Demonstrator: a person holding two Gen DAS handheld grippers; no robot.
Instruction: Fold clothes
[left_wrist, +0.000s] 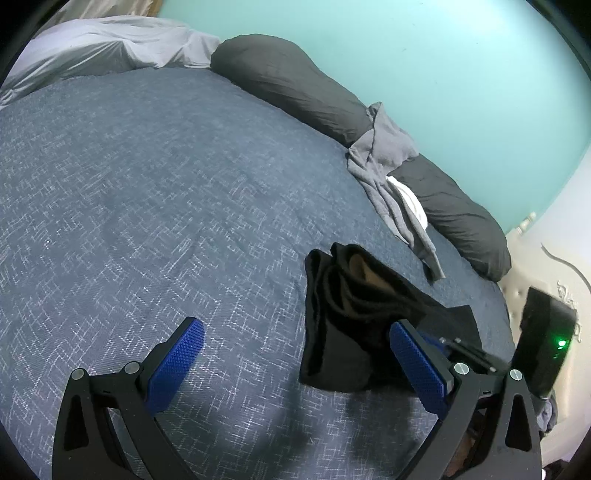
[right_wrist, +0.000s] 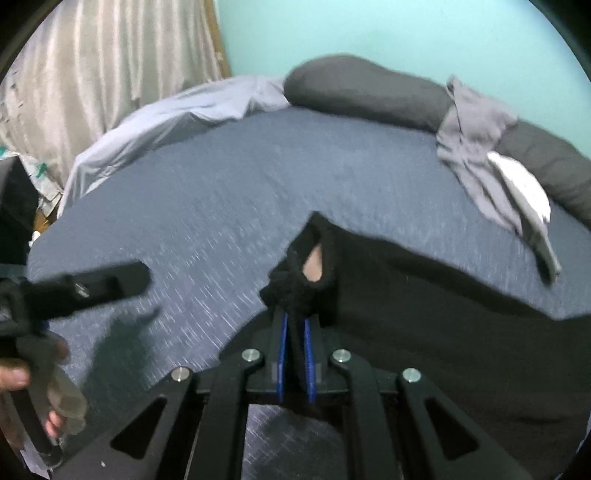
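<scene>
Here, black garment (right_wrist: 424, 302) bunched between the clenched right hand-held gripper (right_wrist: 295, 332) pads.

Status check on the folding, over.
Right claw shut on black garment, bunched edge pinched. Left claw open, empty, over the bedspread. Grey clothes wait by the pillows. Nothing in the way.

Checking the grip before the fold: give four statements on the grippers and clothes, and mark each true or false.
1. The right gripper has its jaws closed on the black garment. True.
2. The left gripper holds the grey garment. False: its jaws are open and empty.
3. The grey garment lies against the dark pillows. True.
4. The bedspread is plain white. False: it is blue, patterned.
</scene>
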